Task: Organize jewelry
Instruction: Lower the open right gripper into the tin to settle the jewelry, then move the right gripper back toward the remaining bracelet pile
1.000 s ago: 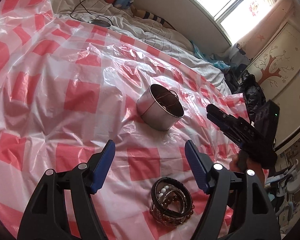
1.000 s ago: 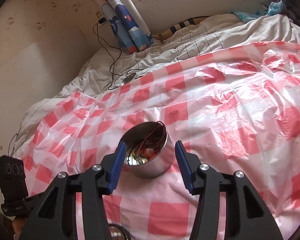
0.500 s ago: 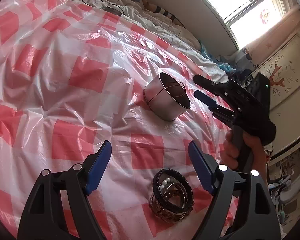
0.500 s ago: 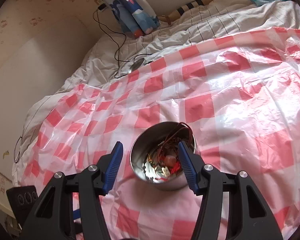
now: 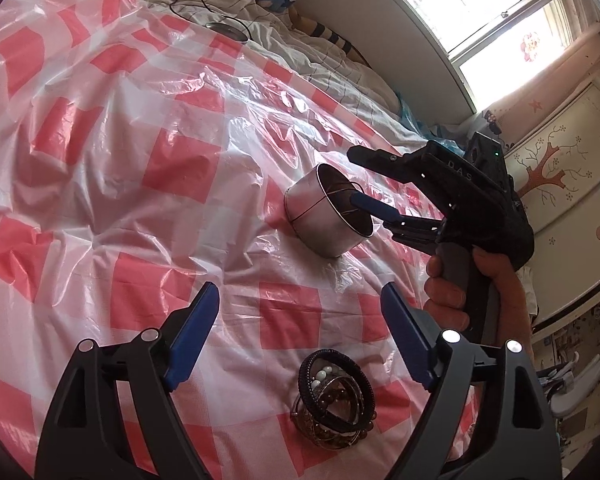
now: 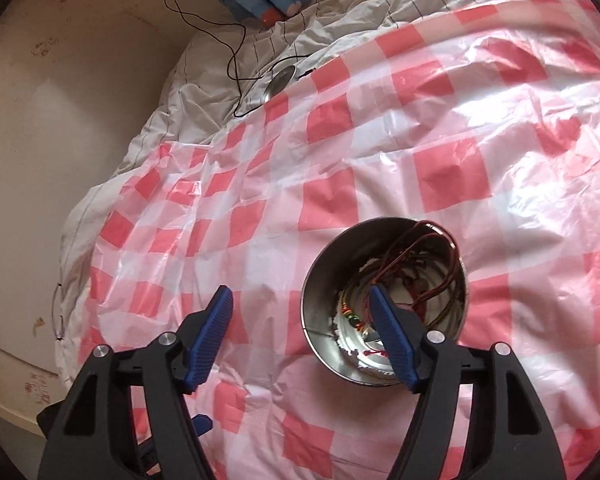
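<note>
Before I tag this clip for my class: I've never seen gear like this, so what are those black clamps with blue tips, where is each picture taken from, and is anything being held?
No robot here: a person holds a hand-squeezed two-finger gripper in each hand, with a wide-angle camera on each looking along its fingers. One picture comes from the left gripper, the other from the right gripper.

A red-and-white checked plastic sheet covers a bed. On it stand a metal tin holding cords and beads, and a pile of bracelets nearer the left gripper.

The left view shows a hand holding the right gripper; one finger dips into the tin, the other stays outside. Both grippers' jaws are opening, and neither holds anything.
</note>
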### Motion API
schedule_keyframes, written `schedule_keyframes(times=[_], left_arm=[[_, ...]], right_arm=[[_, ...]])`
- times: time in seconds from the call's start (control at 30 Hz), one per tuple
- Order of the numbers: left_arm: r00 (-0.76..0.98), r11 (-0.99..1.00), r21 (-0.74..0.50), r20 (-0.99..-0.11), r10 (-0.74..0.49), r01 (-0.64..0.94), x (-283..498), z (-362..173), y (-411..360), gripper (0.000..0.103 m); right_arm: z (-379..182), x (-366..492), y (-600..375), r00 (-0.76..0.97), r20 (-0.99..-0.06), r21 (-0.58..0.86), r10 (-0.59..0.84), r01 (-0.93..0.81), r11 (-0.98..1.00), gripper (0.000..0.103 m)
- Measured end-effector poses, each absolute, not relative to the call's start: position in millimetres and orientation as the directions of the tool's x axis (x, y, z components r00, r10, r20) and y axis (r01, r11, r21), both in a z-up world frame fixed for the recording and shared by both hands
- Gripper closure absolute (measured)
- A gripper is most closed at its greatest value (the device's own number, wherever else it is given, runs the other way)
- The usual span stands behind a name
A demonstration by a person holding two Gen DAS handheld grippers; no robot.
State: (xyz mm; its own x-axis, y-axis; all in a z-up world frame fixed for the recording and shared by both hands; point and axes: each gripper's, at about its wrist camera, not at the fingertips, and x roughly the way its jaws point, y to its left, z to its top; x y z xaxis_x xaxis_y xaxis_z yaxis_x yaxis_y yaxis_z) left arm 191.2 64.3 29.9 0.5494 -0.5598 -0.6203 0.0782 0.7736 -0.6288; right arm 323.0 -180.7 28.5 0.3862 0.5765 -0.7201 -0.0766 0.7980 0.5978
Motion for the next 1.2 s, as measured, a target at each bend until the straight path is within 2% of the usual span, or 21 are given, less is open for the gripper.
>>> schedule_keyframes(times=[0.13, 0.27, 0.3, 0.53, 0.57, 0.67, 0.8, 0.9, 1.07, 1.2], left_arm=[[0.548, 0.771, -0.633, -0.619, -0.562, 0.076, 192.4, 28.9, 65.3, 0.024], [0.551, 0.764, -0.64, -0.612, -0.567, 0.076, 192.5, 31.1, 67.6, 0.023], [0.554, 0.763, -0.642, -0.609, -0.568, 0.077, 192.3, 32.1, 68.7, 0.023], [0.559, 0.746, -0.663, -0.596, -0.577, 0.063, 193.7, 34.1, 75.3, 0.021], [0.558, 0.746, -0.663, -0.597, -0.576, 0.062, 193.6, 33.8, 75.2, 0.021], [0.552, 0.752, -0.656, -0.604, -0.575, 0.066, 193.9, 33.6, 73.2, 0.021], [0.537, 0.777, -0.623, -0.627, -0.565, 0.091, 192.7, 34.6, 66.1, 0.021], [0.502, 0.799, -0.588, -0.658, -0.562, 0.124, 191.2, 32.5, 53.8, 0.021], [0.446, 0.791, -0.591, -0.673, -0.591, 0.157, 185.9, 22.7, 36.3, 0.021], [0.468, 0.831, -0.527, -0.697, -0.542, 0.178, 178.1, 24.5, 22.9, 0.021]], right_arm=[[25.4, 336.3, -166.3, 0.349, -0.804, 0.491, 0.481, -0.066, 0.869, 0.025], [4.9, 353.9, -151.7, 0.247, -0.855, 0.466, 0.455, -0.015, 0.885, 0.021], [1.5, 356.4, -148.2, 0.231, -0.862, 0.462, 0.452, -0.011, 0.887, 0.018], [9.0, 348.5, -134.3, 0.129, -0.789, 0.6, 0.601, -0.052, 0.798, 0.014], [12.2, 346.3, -136.4, 0.138, -0.797, 0.588, 0.588, -0.049, 0.808, 0.014], [33.1, 333.8, -145.9, 0.211, -0.831, 0.51, 0.515, -0.078, 0.856, 0.014], [69.7, 291.3, -179.0, 0.381, -0.771, 0.511, 0.511, -0.109, 0.853, 0.014], [82.5, 233.1, -210.0, 0.529, -0.727, 0.464, 0.438, -0.092, 0.881, 0.014], [71.0, 136.5, -238.1, 0.656, -0.674, 0.347, 0.339, -0.125, 0.93, 0.014], [48.6, 92.9, -251.9, 0.74, -0.594, 0.331, 0.316, -0.133, 0.934, 0.014]])
